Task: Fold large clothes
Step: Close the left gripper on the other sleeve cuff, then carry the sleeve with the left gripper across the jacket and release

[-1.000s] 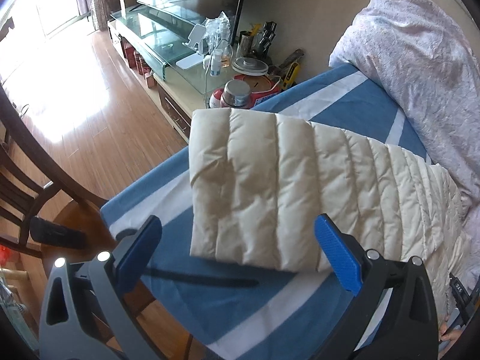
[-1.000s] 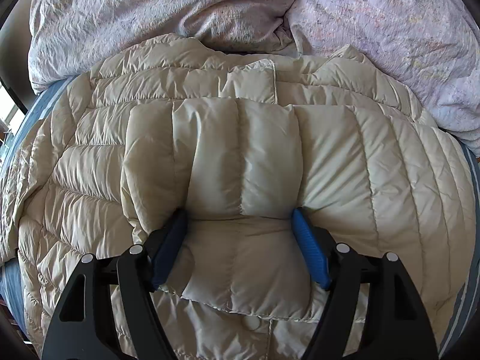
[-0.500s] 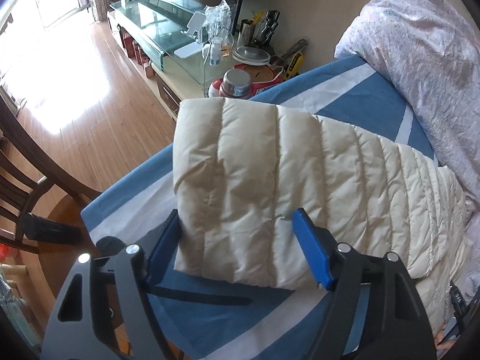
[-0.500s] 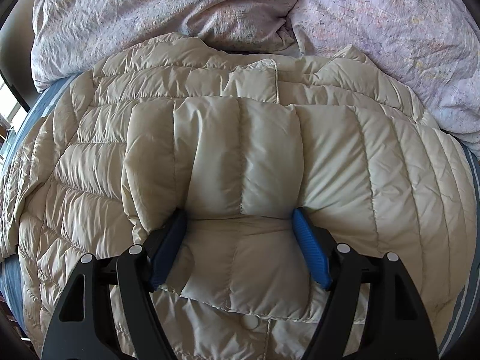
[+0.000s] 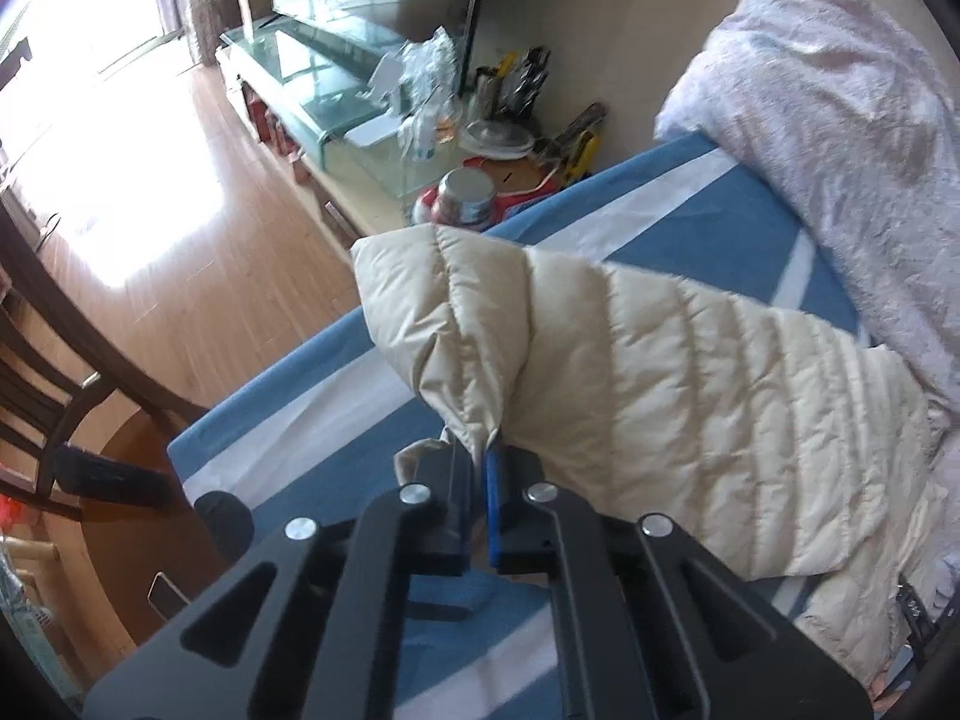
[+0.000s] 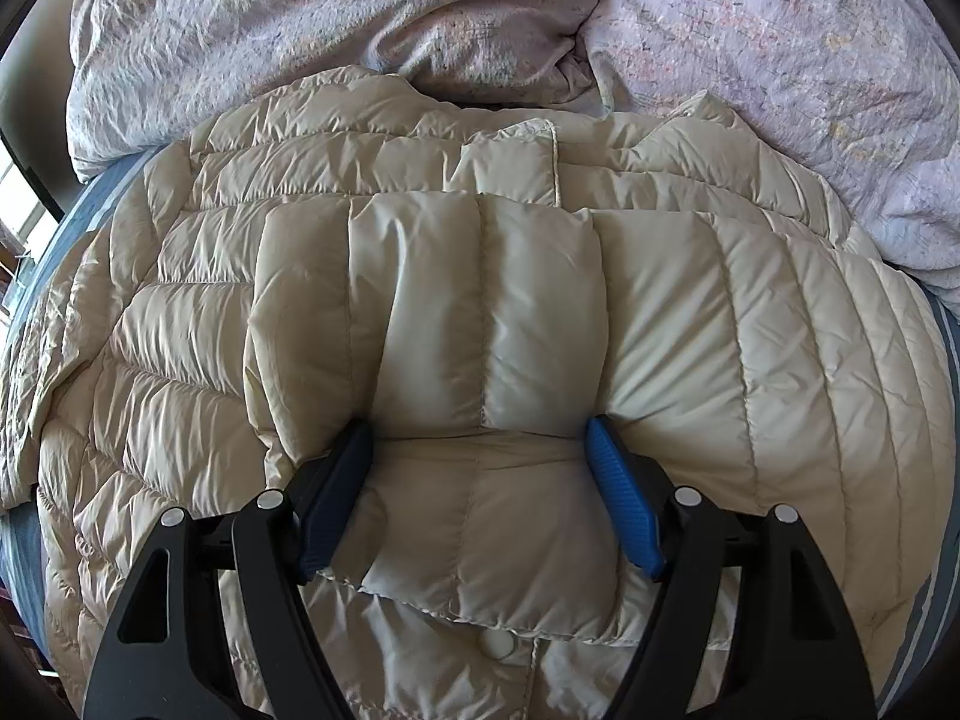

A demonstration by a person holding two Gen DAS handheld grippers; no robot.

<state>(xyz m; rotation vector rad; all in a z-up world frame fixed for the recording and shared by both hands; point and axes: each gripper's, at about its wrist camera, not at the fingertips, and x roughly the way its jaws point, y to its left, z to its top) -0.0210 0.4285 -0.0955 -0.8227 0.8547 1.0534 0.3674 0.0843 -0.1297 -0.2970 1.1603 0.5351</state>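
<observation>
A cream quilted down jacket (image 6: 750,330) lies spread on the bed. In the left wrist view its sleeve (image 5: 690,396) stretches across the blue sheet. My left gripper (image 5: 480,456) is shut on the near edge of the sleeve's end, and the fabric bunches up and rises from the pinch. In the right wrist view my right gripper (image 6: 480,438) points down onto the jacket's middle. Its blue pads (image 6: 618,492) stand wide and press into both sides of a puffy folded section (image 6: 432,312), which bulges between them.
The bed has a blue sheet with white stripes (image 5: 690,228). A pink floral duvet (image 6: 360,18) is heaped along the far side. Left of the bed stand a cluttered low cabinet with a jar (image 5: 468,195), a glass TV stand (image 5: 324,78), a wooden floor and a dark chair (image 5: 48,396).
My left gripper went from wide open around the sleeve's end to shut on its near edge, and the flat end now bunches and lifts. The right gripper and the jacket body are unchanged.
</observation>
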